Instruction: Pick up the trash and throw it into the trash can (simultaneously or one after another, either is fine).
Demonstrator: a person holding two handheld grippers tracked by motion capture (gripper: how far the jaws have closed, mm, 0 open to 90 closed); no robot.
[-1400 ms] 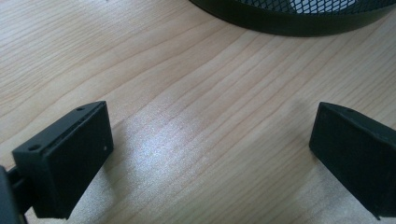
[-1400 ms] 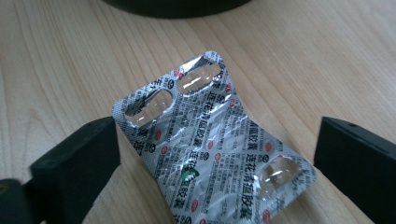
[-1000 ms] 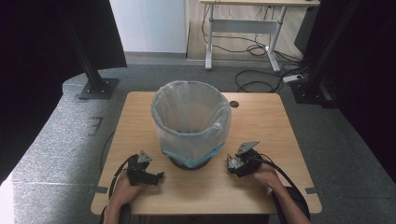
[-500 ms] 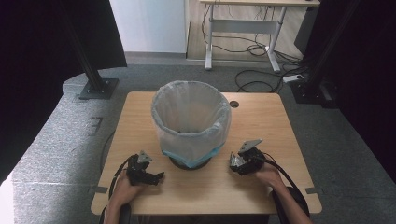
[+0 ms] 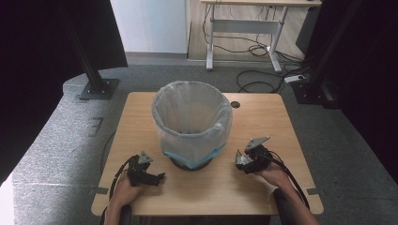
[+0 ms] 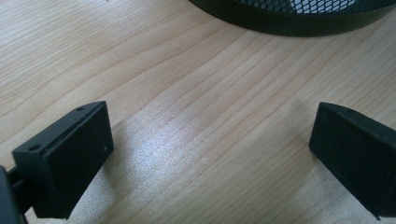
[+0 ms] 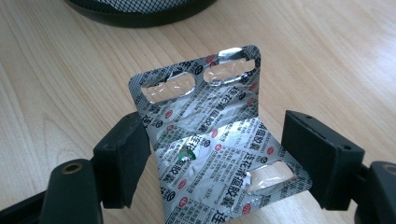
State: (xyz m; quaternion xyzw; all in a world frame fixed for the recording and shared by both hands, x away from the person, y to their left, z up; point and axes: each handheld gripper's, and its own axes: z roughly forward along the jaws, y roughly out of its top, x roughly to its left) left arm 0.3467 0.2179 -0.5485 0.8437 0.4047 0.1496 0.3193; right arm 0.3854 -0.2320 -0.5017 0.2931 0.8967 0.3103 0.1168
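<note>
Gleaming silver blister pack point(image 7: 210, 135), folded, emptied

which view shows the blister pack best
The right gripper view: the blister pack sits large between the right gripper jaws, foil print and burst pockets clear. In the high view it's a tiny silver glint.

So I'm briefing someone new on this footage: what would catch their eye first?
First the waste bin with its pale liner, at the middle of the wooden table. Then the bent, emptied foil blister pack between the jaws of the right gripper, right of the bin. The left gripper stands open over bare wood, near the bin's base.
</note>
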